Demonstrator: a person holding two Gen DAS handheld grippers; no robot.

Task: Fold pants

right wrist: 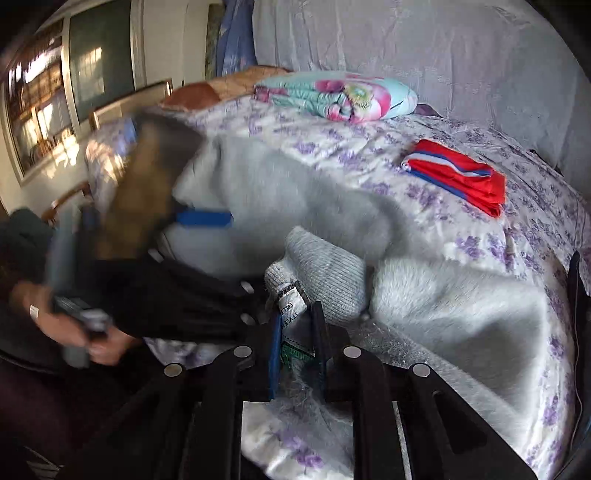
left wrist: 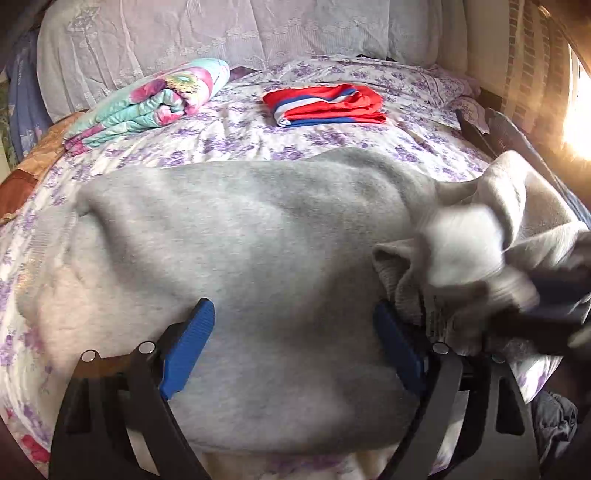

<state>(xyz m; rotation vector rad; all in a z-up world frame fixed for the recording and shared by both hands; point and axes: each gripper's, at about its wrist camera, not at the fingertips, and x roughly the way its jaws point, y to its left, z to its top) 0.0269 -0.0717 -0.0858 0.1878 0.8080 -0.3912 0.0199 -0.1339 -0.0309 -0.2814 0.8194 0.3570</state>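
Bed (left wrist: 332, 144) with white sheet, purple flower print, fills most of both views. Pale embossed cover (left wrist: 221, 33) behind it. Folded floral quilt (left wrist: 155, 99) at far side, patchwork blanket (left wrist: 22, 173) at the bed edge. Window (right wrist: 40, 96) with framed panes, strong warm sun glare (left wrist: 580, 125) coming in. Wooden chair (right wrist: 70, 199) near window.

Bare bed (left wrist: 332, 147) is lying open mid-frame between gray pants (left wrist: 240, 240) and two obstacles behind: folded quilt (left wrist: 155, 99), red garment (left wrist: 325, 105).
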